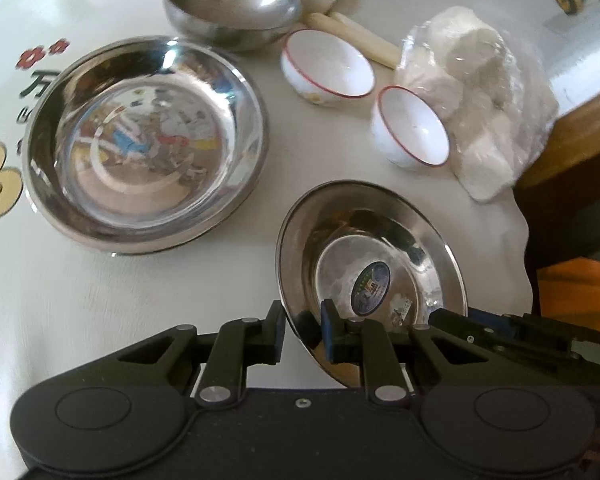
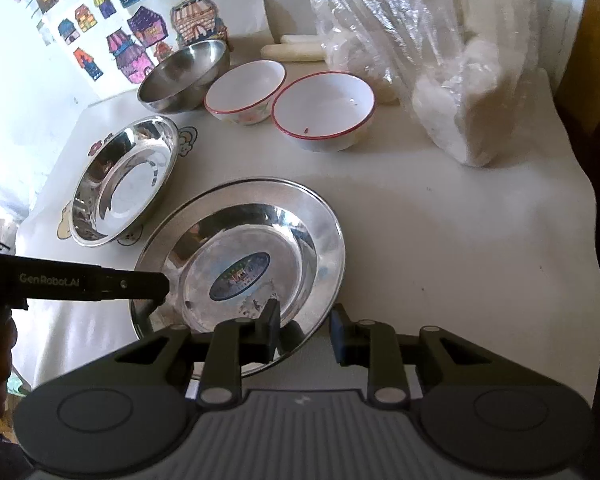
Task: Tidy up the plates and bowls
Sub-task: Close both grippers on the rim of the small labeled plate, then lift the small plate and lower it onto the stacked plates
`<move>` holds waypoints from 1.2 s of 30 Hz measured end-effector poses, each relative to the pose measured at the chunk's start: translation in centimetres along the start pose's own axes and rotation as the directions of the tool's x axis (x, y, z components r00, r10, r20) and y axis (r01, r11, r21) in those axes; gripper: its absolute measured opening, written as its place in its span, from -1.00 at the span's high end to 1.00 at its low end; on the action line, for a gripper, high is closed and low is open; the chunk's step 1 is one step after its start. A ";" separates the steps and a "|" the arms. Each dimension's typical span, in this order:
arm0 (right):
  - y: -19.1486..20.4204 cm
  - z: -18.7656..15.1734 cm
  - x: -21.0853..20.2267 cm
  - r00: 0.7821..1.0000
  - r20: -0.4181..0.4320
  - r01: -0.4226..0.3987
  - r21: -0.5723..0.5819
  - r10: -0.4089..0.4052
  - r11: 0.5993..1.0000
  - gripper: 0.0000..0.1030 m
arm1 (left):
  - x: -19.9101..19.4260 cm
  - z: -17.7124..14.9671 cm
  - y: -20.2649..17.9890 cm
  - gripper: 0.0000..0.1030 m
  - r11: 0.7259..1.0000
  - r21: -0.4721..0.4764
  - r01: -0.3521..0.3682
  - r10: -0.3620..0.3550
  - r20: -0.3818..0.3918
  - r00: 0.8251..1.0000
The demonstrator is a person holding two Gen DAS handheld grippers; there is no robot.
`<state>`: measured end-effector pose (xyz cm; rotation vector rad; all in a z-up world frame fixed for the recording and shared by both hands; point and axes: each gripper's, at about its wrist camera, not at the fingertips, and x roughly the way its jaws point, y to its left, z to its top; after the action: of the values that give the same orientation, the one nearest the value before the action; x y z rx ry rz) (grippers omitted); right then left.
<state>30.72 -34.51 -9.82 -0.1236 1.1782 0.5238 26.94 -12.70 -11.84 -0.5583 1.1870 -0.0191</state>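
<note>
A small steel plate with a blue sticker (image 1: 374,256) (image 2: 252,256) is tilted, its near rim between the fingers of my left gripper (image 1: 303,334), which is shut on it. My right gripper (image 2: 305,330) straddles the plate's other rim with its fingers apart, open. It also shows in the left wrist view (image 1: 512,326) at the plate's right edge. A larger deep steel plate (image 1: 144,144) (image 2: 124,180) lies to the left. A steel bowl (image 1: 232,4) (image 2: 184,76) and two white red-rimmed bowls (image 1: 328,66) (image 1: 412,128) (image 2: 244,90) (image 2: 324,110) stand behind.
A plastic bag of white lumps (image 1: 472,92) (image 2: 440,60) sits at the right near the table edge (image 1: 520,216). Pale sticks (image 1: 360,36) lie behind the bowls. Coloured drawings (image 2: 140,28) hang on the wall.
</note>
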 end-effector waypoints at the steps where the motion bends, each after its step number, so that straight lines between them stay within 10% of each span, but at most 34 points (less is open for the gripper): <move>1: 0.0 0.0 -0.2 1.000 0.005 0.003 0.007 -0.003 1.000 0.42 | -0.1 0.1 -0.1 0.61 1.000 0.015 0.005 -0.005 0.000 1.000; 22: 3.4 0.4 -3.2 0.990 0.133 0.038 0.088 -0.050 0.995 0.41 | -4.6 2.4 1.0 0.61 0.980 0.179 0.086 -0.099 0.063 0.993; 36: 9.1 4.1 -1.5 0.986 0.162 -0.039 -0.015 0.041 0.999 0.41 | -8.5 4.3 6.5 0.61 0.995 0.095 0.022 -0.037 0.165 0.986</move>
<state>29.65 -25.57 -5.30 -0.0657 1.0200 0.5661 25.62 -2.82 -6.06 -0.4862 1.0096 -0.0515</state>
